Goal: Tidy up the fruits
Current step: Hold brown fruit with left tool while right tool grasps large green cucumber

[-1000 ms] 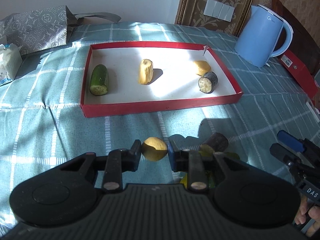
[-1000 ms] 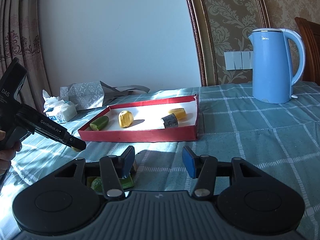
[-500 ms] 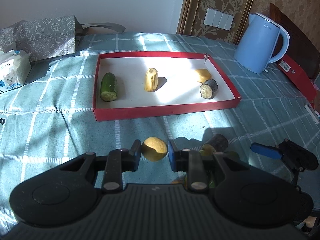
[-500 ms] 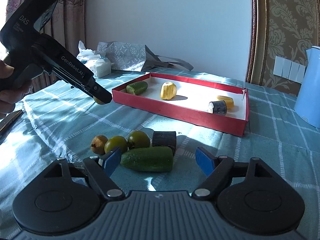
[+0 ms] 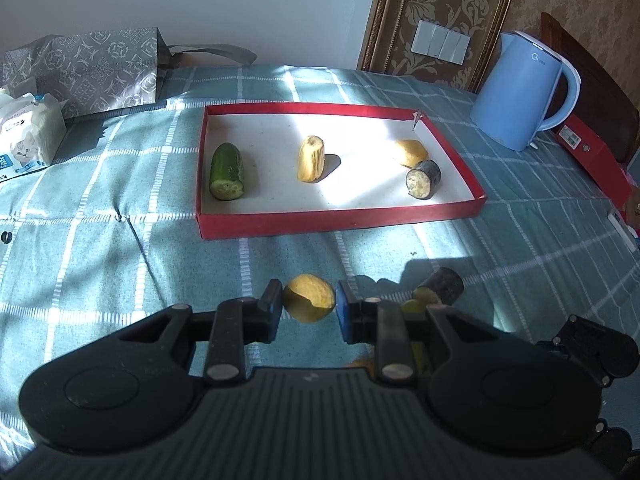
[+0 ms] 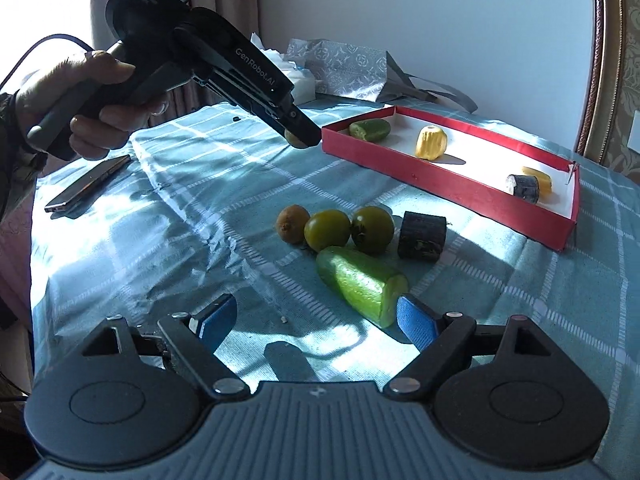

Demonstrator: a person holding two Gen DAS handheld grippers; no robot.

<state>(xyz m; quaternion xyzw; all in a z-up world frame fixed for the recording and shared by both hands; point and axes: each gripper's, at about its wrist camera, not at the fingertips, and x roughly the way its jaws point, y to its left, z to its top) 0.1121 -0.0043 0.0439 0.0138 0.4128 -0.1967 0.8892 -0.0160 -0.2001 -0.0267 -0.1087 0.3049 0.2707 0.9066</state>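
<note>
My left gripper (image 5: 309,310) is shut on a small yellow fruit (image 5: 309,297), held above the cloth in front of the red tray (image 5: 340,220). The tray holds a cucumber piece (image 5: 226,171), a yellow ridged piece (image 5: 311,159), a yellow chunk (image 5: 411,151) and an eggplant piece (image 5: 423,179). In the right wrist view my right gripper (image 6: 316,322) has its jaws opening with nothing between them. Just beyond it lie a green cucumber piece (image 6: 362,285), two green round fruits (image 6: 328,230), a brown kiwi (image 6: 293,224) and a dark eggplant piece (image 6: 422,235).
A blue kettle (image 5: 524,90) stands right of the tray, with a red box (image 5: 592,152) behind it. A grey gift bag (image 5: 92,68) and a tissue pack (image 5: 28,132) sit at the back left. A phone (image 6: 88,182) lies on the cloth near the hand holding the left gripper.
My right gripper has swung left and tipped down, bringing the loose fruits into view, and its jaws have spread wide. The left gripper still holds the yellow fruit in about the same place.
</note>
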